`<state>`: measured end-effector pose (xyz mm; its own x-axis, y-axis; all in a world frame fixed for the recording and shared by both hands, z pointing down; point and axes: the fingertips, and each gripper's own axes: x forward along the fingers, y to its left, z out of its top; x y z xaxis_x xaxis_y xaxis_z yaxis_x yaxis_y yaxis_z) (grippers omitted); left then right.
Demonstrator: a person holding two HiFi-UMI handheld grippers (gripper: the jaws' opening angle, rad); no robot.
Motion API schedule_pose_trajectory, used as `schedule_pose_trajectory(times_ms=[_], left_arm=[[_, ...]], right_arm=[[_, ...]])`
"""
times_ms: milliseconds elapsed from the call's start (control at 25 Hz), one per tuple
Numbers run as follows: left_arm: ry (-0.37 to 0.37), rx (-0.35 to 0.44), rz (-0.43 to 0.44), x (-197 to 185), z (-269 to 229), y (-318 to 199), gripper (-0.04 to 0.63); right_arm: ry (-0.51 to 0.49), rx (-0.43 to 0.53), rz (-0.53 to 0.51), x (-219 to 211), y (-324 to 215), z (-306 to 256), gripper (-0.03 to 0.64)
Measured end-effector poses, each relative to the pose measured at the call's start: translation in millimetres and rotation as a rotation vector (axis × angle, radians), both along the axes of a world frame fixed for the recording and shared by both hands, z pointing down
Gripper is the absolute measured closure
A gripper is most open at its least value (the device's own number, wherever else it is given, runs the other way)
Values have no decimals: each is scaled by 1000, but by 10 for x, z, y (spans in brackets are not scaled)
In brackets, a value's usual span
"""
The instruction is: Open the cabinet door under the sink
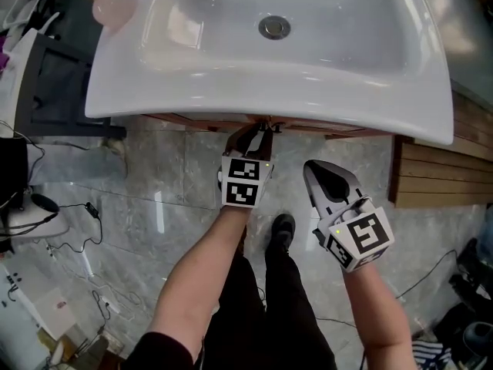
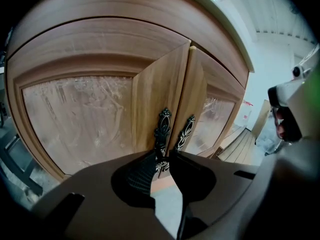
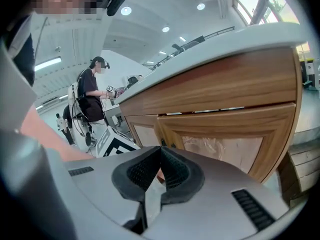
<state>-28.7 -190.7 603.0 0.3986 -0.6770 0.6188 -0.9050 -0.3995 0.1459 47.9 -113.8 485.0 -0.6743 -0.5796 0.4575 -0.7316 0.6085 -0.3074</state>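
Note:
Under the white sink (image 1: 231, 91) stands a wooden cabinet (image 2: 100, 49) with two frosted-glass doors that meet in the middle. Each door carries an ornate black handle: the left door's handle (image 2: 163, 131) and the right door's handle (image 2: 185, 131). My left gripper (image 2: 163, 160) is up against the doors, and its pads sit tight on the lower end of the left door's handle. In the head view the left gripper (image 1: 262, 129) reaches under the sink's front rim. My right gripper (image 1: 323, 177) hangs back to the right, shut and empty; the right gripper (image 3: 161, 151) faces the right door (image 3: 225, 144).
A pink bottle (image 1: 115, 5) stands on the sink's back left corner. A slatted wooden platform (image 1: 439, 176) lies on the floor to the right. Cables (image 1: 77, 230) and equipment crowd the floor at left. A person's shoe (image 1: 283, 228) is below me. Other people (image 3: 92, 99) stand far off.

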Motion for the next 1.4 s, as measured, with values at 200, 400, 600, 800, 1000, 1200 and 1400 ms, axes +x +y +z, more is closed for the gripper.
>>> schedule_pose_trajectory(times_ms=[200,400,600,800,1000,1200,1400], left_arm=[[9,-4,20,8,40,-52,495],[33,-20,40,-6,20,-49,500],[16,-10,84,-18,-14,32,505],[19,-10,136,-23,-38,167,508],[5,-14,178,-85,-15,291,506],[-4,-6,212,-91,6,374,508],[5,1,207,-92,-20,386,508]], right_arm=[[7,37,-7,-81,-71,-43,601],[13,23,-29,-217,-89,88,601],[61,59,-60,-248,-173,95,601],[44,85,-79,-274,-268,53,601],[18,111,-131,-471,-332,21,546],[-3,147,-209,-693,-384,8,489],[-38,152,-245,-819,-513,-8,477]])
